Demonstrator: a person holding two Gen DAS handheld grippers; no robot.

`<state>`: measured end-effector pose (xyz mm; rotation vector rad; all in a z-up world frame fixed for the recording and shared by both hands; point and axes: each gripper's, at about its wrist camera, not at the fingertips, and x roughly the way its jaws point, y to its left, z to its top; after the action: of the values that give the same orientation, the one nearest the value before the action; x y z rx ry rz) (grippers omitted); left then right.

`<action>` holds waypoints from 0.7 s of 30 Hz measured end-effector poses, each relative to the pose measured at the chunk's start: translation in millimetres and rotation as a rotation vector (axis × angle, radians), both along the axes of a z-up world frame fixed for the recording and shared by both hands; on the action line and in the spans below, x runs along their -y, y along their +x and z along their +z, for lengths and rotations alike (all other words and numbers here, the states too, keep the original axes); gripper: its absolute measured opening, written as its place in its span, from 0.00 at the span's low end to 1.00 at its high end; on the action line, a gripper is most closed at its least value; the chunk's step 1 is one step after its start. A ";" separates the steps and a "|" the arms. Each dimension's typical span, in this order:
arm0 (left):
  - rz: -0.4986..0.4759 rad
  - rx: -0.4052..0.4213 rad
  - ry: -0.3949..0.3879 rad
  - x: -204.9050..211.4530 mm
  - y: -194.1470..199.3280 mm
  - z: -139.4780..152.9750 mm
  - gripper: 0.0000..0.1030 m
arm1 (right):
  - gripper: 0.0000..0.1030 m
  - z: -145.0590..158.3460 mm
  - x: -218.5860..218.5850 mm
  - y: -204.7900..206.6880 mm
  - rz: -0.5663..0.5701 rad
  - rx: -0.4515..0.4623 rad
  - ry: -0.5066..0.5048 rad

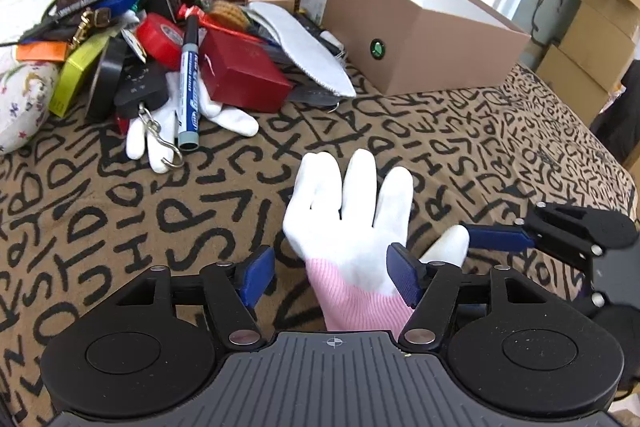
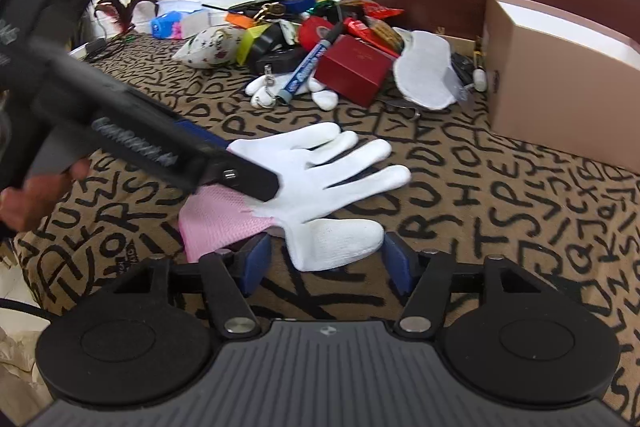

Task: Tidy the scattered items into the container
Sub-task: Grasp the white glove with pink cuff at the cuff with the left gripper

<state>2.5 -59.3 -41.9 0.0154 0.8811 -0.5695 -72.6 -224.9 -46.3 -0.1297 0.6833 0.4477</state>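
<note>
White glove with pink cuff, lying flat and spread on the lettered bedspread, well apart from the open brown box and the clutter pile. Left gripper straddles the cuff, right gripper straddles the thumb; the 2 pairs of jaws stand open, holding nothing. Judged handling: light, limp knit that drapes and sags; the ribbed cuff offers the firmest pinch, a bunched fold the alternative.
</note>
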 end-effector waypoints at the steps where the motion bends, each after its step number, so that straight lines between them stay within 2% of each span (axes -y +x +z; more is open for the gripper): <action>1: 0.000 -0.006 0.006 0.9 2.4 -2.0 0.73 | 0.69 0.9 -0.4 -1.1 0.007 0.007 -0.006; 3: -0.003 -0.022 0.016 1.7 6.2 -5.8 0.68 | 0.72 2.8 1.3 -2.7 0.009 0.019 -0.025; 5: -0.007 -0.011 0.023 1.4 5.8 -6.9 0.52 | 0.74 4.6 5.0 -4.0 0.002 0.030 -0.034; 7: -0.017 -0.009 0.023 1.3 5.8 -7.1 0.46 | 0.76 4.7 7.6 -2.0 0.004 0.012 -0.018; 13: -0.030 -0.001 0.035 2.6 6.9 -7.1 0.48 | 0.76 -1.4 -6.3 10.3 0.025 -0.041 0.073; 16: -0.042 -0.009 0.036 1.0 8.0 -7.5 0.48 | 0.76 -3.3 -18.3 12.4 0.061 -0.018 0.054; 18: -0.056 -0.011 0.039 0.9 8.2 -7.1 0.44 | 0.76 -4.3 -26.3 13.3 0.084 0.014 0.014; 19: -0.067 -0.012 0.041 1.5 7.9 -7.0 0.37 | 0.76 -4.5 -29.8 13.9 0.093 0.033 -0.004; 21: -0.079 -0.010 0.044 3.6 6.9 -7.3 0.37 | 0.73 -4.6 -34.7 17.1 0.117 0.058 -0.017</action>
<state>9.4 -62.9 -49.2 0.0878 0.9056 -0.6247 -55.5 -190.2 -50.9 -0.1993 0.6246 0.5485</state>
